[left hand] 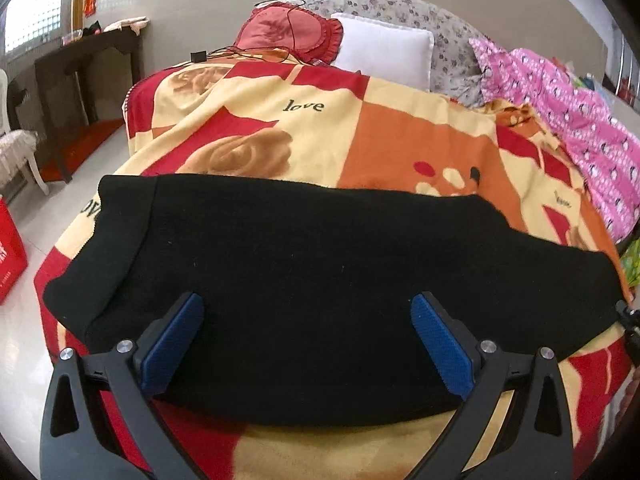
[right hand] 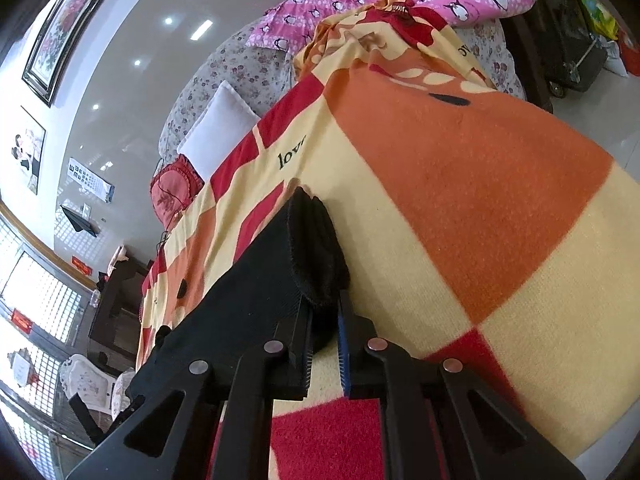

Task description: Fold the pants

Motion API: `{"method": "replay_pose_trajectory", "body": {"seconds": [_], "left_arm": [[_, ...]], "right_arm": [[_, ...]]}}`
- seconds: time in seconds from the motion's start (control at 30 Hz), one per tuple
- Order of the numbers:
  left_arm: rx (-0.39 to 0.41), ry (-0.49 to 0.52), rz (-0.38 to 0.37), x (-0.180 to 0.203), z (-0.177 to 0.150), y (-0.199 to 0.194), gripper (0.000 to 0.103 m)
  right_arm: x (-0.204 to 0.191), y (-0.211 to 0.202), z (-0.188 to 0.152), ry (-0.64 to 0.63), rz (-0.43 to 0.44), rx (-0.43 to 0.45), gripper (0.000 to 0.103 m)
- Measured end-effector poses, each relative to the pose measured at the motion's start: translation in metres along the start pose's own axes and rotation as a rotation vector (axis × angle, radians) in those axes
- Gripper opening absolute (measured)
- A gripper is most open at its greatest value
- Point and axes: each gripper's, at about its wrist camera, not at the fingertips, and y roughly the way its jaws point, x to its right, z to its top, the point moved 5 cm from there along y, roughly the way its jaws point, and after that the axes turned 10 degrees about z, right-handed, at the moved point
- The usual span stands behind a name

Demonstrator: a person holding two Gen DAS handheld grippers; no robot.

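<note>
Right wrist view, right gripper (right hand: 325,320) clamped on black pants (right hand: 256,288) edge, left gripper (left hand: 307,320) wide open above them

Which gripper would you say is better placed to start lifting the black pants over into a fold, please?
Right, probably. The right gripper is already shut on an end of the black pants; the left gripper is open, its blue pads either side of the cloth without pinching it.

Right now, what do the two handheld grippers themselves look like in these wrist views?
Both are alike. The left gripper has two black plastic fingers with triangular cut-outs and round silver pivot screws, each tipped with a blue textured pad. The right gripper shows the same black linkage, with coppery-looking screw heads and blue pad edges. No cables, sleeves or markings show.
</note>
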Motion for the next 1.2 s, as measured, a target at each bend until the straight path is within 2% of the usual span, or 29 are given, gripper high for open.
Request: {"method": "replay_pose_trajectory", "body": {"seconds": [0.5,0.6,0.7,0.8,0.87,0.97,1.03,1.07,1.1,1.2], "left_arm": [[0.001,0.01,0.009,0.001,0.0,-0.001,0.103],[0.003,0.008,0.004,0.0,0.0,-0.001,0.103],[0.009,-0.006,-0.017,-0.002,0.001,-0.003,0.103],[0.023,-0.051,-0.065,-0.008,0.002,-0.006,0.103],[0.03,-0.075,-0.086,-0.011,0.003,-0.006,0.103],[0.031,-0.077,-0.089,-0.011,0.004,-0.006,0.103],[0.033,-0.078,-0.095,-0.013,0.005,-0.006,0.103],[0.034,-0.081,-0.1,-0.013,0.004,-0.006,0.103],[0.036,-0.086,-0.107,-0.014,0.004,-0.007,0.103],[0.046,-0.115,-0.137,-0.019,0.004,-0.009,0.103]], "right_arm": [[0.002,0.0,0.003,-0.003,0.005,-0.013,0.009],[-0.007,0.001,0.005,-0.048,-0.044,-0.025,0.008],[-0.024,-0.005,0.01,-0.09,-0.057,0.001,0.008],[-0.065,-0.012,0.014,-0.176,-0.019,0.026,0.008],[-0.111,-0.01,0.012,-0.272,0.044,0.026,0.008],[-0.195,0.003,-0.009,-0.473,0.188,-0.013,0.008],[-0.247,0.024,-0.039,-0.619,0.285,-0.088,0.008],[-0.259,0.033,-0.051,-0.664,0.305,-0.116,0.008],[-0.275,0.051,-0.072,-0.738,0.318,-0.17,0.008],[-0.284,0.094,-0.117,-0.825,0.303,-0.313,0.008]]}}
